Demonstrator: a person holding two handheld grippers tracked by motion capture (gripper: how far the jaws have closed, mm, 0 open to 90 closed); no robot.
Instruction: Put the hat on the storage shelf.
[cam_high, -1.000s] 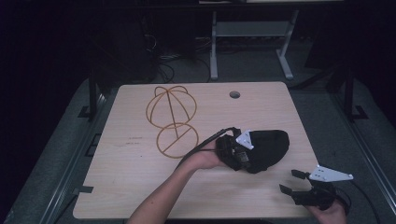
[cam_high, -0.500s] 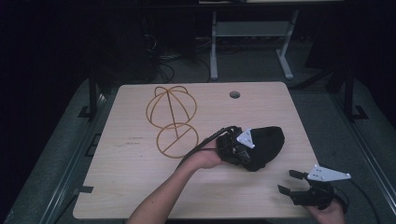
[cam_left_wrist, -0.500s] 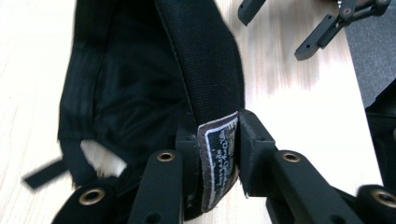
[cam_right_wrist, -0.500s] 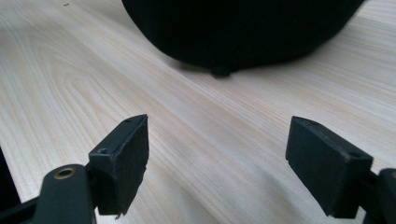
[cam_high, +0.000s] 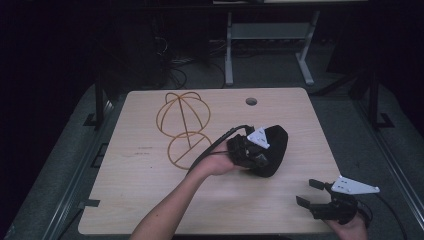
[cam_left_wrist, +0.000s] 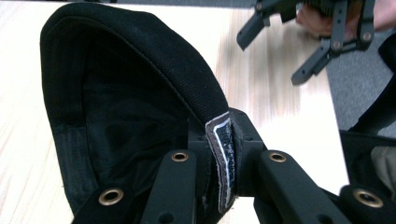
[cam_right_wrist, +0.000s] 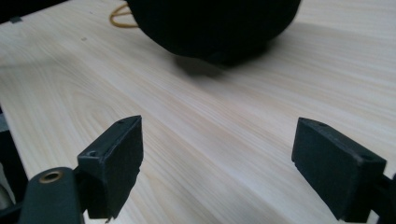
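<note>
Since a second ago the black cap (cam_high: 272, 150) has been tipped up and pulled slightly leftward in the left gripper (cam_high: 248, 150), while the right gripper (cam_high: 320, 195) has stayed at the near right corner of the surface (cam_high: 150, 190).

Nearest, the right gripper sits in the person's right hand (cam_high: 347, 227) at the surface's near right edge, its grey three-cornered plate on top and its fingers pointing left toward the cap. From the right gripper view those fingers (cam_right_wrist: 116, 158) stand wide apart with only bare wood grain between them; the cap's dark bulk (cam_right_wrist: 215, 23) looms well ahead of them, lifted enough to cast a shadow beneath.

Farther in, the person's left forearm reaches diagonally from the near edge, the left hand (cam_high: 217, 162) wrapped around the left gripper, cable trailing back over the wrist. The left gripper view shows its fingers (cam_left_wrist: 177, 177) clamped on the cap's edge at a worn, white-stitched strip, with the cap's hollow inside (cam_left_wrist: 116, 107) opening to their left. No lettering on that strip or on the cap can be read.

Beyond the left fingers, a yellow wire cap stand (cam_high: 182, 125) lies on its side on the surface, apart from the cap. A round hole (cam_high: 251, 101) sits near the far edge.
</note>
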